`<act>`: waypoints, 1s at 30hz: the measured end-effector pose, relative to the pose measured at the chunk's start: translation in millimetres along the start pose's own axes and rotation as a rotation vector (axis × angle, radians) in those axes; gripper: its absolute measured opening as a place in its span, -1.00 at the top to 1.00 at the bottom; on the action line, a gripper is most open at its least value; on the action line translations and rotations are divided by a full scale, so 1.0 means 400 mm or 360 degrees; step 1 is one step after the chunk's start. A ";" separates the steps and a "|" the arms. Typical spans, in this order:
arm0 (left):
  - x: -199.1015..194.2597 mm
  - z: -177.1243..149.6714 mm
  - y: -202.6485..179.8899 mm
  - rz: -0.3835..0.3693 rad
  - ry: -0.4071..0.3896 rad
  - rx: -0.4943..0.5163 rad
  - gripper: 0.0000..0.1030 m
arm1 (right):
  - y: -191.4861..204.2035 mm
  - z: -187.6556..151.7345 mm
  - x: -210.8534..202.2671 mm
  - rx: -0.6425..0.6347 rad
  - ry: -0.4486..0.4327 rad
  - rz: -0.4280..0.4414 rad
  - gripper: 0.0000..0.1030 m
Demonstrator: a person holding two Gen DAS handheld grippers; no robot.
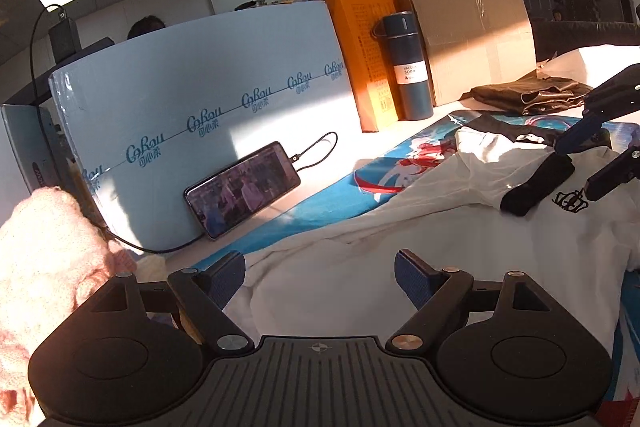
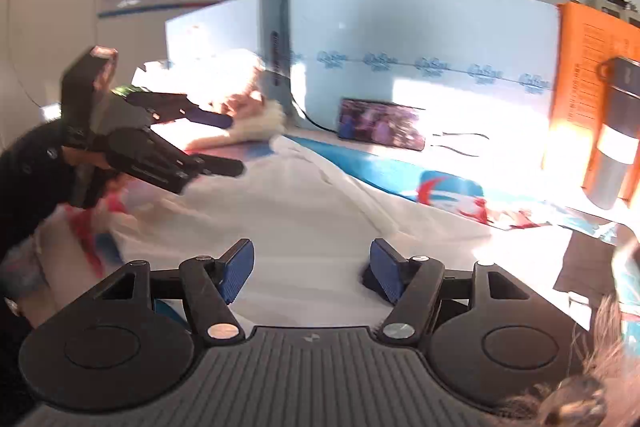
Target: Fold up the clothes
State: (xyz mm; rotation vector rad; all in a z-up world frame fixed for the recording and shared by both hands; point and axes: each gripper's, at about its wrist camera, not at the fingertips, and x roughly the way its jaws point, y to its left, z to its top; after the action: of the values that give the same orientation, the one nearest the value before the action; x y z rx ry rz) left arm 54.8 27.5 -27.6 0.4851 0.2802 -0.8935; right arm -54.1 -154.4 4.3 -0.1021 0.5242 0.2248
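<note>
Sunlight falls across the bench (image 1: 348,147), which has a blue picture mat (image 1: 320,199) on it. Behind it stand a pale blue board (image 1: 200,99), an orange box (image 1: 360,47) and a brown cardboard box (image 1: 472,35). I cannot see inside either box. A dark blue flask (image 1: 404,67) with its lid on stands in front of the orange box. A phone (image 1: 244,187) leans on the pale blue board with a cable plugged in.

I see the white shirt (image 1: 360,267) spread out on the mat, right under both my tongs. It has a black collar (image 1: 536,183) and a small black crown mark (image 1: 570,201). A dark folded garment (image 1: 528,95) lies further back, near the cardboard box. A fluffy pink garment (image 1: 44,267) sits at the left edge.

My left tongs (image 1: 320,279) are wide open and hold nothing; the shirt lies under them. My right tongs (image 2: 312,269) are partly open and hold nothing too. Their blue pads (image 2: 386,269) stand just above the white cloth. The right-hand view is blurry.
</note>
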 end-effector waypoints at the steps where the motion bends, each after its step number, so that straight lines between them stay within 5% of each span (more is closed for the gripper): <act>1: 0.019 0.007 -0.005 -0.0021 0.0014 0.0016 -0.64 | -0.017 -0.015 0.006 -0.0043 0.0078 -0.0084 -0.21; 4: 0.076 0.029 -0.023 -0.0042 0.0048 0.0098 -0.64 | -0.076 -0.051 0.012 -0.0109 0.0208 -0.0216 -0.18; 8: 0.144 0.051 -0.036 -0.0080 0.0101 0.0186 -0.64 | -0.122 -0.059 0.029 -0.0207 0.0281 -0.0202 -0.13; 10: 0.175 0.059 -0.036 -0.0155 0.0139 0.0167 -0.64 | -0.143 -0.053 0.045 -0.0214 0.0313 -0.0113 0.05; 11: 0.189 0.061 -0.035 -0.0187 0.0156 0.0161 -0.64 | -0.155 -0.046 0.054 -0.0216 0.0332 -0.0070 0.39; 13: 0.214 0.063 -0.035 -0.0204 0.0185 0.0167 -0.64 | -0.167 -0.034 0.061 -0.0242 0.0350 -0.0023 0.67; 15: 0.236 0.064 -0.026 -0.0199 0.0201 0.0156 -0.64 | -0.180 -0.013 0.058 -0.0251 0.0316 -0.0024 0.82; 20: 0.286 0.070 0.012 -0.0194 0.0232 0.0070 -0.64 | -0.237 0.070 0.049 -0.0244 0.0025 -0.0215 0.84; 24: 0.323 0.081 0.045 -0.0065 0.0234 0.0007 -0.63 | -0.285 0.144 0.120 -0.0231 -0.0175 -0.0390 0.84; 30: 0.389 0.075 0.110 0.0254 0.0284 -0.0081 -0.63 | -0.338 0.212 0.322 -0.0153 -0.0140 -0.0553 0.84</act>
State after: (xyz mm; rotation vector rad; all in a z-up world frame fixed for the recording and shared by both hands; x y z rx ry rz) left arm 184.5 -69.4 -56.0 0.5334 0.4198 -0.6873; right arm 127.6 -248.6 17.5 -0.2730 0.4005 -0.0847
